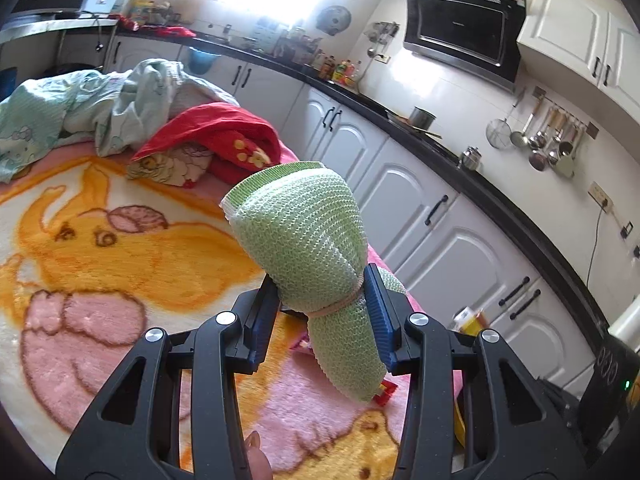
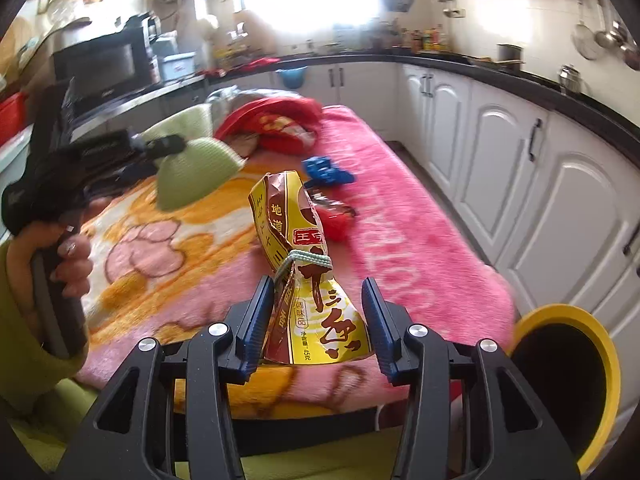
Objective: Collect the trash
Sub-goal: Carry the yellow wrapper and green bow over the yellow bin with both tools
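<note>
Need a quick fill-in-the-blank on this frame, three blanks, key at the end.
1. The left gripper holds a foam net sleeve coloured ____.
2. The seasoning packet between the right gripper fingers is tied with a ____ band.
3. The bin beside the table has a ____ rim.

Missing words: green; green; yellow

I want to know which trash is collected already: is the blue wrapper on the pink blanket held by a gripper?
No, the blue wrapper lies free on the pink blanket, beyond the right gripper.
</note>
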Demonstrator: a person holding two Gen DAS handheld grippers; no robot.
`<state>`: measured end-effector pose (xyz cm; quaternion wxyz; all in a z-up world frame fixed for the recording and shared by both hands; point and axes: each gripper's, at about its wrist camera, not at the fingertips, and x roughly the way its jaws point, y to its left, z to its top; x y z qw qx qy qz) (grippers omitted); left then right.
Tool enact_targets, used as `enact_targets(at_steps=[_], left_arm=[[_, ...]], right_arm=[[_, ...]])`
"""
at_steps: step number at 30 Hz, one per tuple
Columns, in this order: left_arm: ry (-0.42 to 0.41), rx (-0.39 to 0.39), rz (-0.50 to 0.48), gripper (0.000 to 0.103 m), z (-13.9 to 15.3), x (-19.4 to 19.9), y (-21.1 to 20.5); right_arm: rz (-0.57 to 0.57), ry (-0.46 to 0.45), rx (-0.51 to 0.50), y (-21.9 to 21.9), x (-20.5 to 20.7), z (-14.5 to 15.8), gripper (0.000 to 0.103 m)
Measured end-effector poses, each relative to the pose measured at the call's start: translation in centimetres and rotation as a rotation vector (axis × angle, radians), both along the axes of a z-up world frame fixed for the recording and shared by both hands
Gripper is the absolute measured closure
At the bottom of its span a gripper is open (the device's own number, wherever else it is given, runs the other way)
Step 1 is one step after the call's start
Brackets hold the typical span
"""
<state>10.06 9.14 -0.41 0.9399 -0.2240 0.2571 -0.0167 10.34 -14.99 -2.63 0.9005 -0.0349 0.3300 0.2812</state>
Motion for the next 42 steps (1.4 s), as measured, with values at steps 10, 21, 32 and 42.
enact_targets(at_steps=[10,21,32,42], left_arm=[[-0.021,0.027,-0.1,0.069,0.7,0.2,-4.1],[-0.036,0.082,-0.226,0.069,1.1,0.8,-9.5],[-0.038,0.14,-0.356,0.069,0.9,1.6,-15.7],[-0.027,0.2,-0.477,0.068,-0.4,2.3,-21.2]], right_arm=[[-0.14,-0.029,0.044,-5.1,0.5,1.0,0.06],[-0.269,-0.032,0.076,-10.1,0.6,1.0,0.06],[-0.392,-0.029,0.124,-14.8,0.1,0.6,0.06],[-0.504,-0.014,0.149,-19.0,-0.4,-0.2,0.06]])
